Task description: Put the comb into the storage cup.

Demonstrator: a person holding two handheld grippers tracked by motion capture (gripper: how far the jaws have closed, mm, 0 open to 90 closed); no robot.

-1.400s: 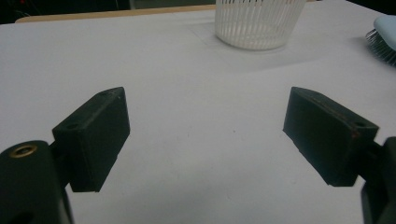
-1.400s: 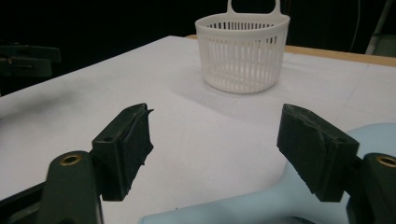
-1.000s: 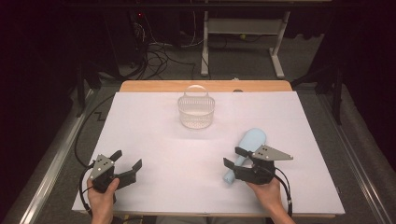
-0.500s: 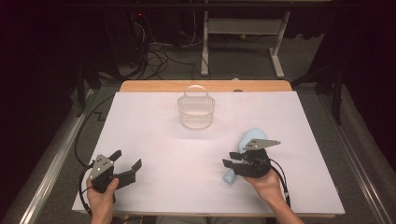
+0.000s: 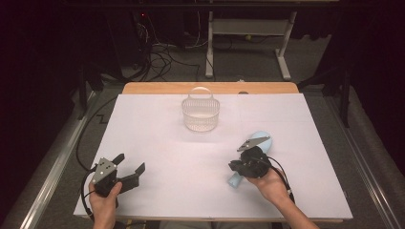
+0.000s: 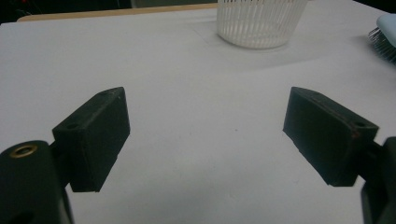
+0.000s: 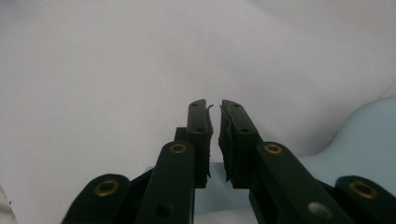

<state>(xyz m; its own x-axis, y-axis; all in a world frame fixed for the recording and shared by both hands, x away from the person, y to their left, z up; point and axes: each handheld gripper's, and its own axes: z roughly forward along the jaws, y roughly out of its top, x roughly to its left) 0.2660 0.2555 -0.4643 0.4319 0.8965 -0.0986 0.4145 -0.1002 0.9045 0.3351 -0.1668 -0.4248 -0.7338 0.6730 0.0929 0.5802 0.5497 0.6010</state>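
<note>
We're at the pick-up step. On the counter [image 5: 157, 143], towards its right side, lies a light-blue brush [image 5: 261, 137], head away from the person and handle end towards the near edge. The right gripper [image 5: 235, 167] sits over that handle. Its jaws have just been closing and now stand clenched, w/ a thin slit left at the tips. In the right gripper view, blue plastic shows low between the jaws [image 7: 215, 109] and the brush head [image 7: 369, 140] runs off to the right. So we judge they're pinching the handle, tho' the contact itself is mostly hidden by the jaw arms and we can't be certain.

Next move, as we read it: lift the brush clear of the counter and carry it towards the basket [image 5: 200, 114], which stands at mid-counter, farther back and well apart from the brush. That calls for a firm pinch, since the head is the heavy end and may swing down, and enough height to clear the basket's rim and its upright handle.

Round about: the left gripper [image 5: 130, 163] rests near the front-left corner, jaws released wide w/ nothing between them. Its view looks across bare counter to the basket [image 6: 259, 23] and the brush bristles [image 6: 385, 32]. Nothing lies between brush and basket.
</note>
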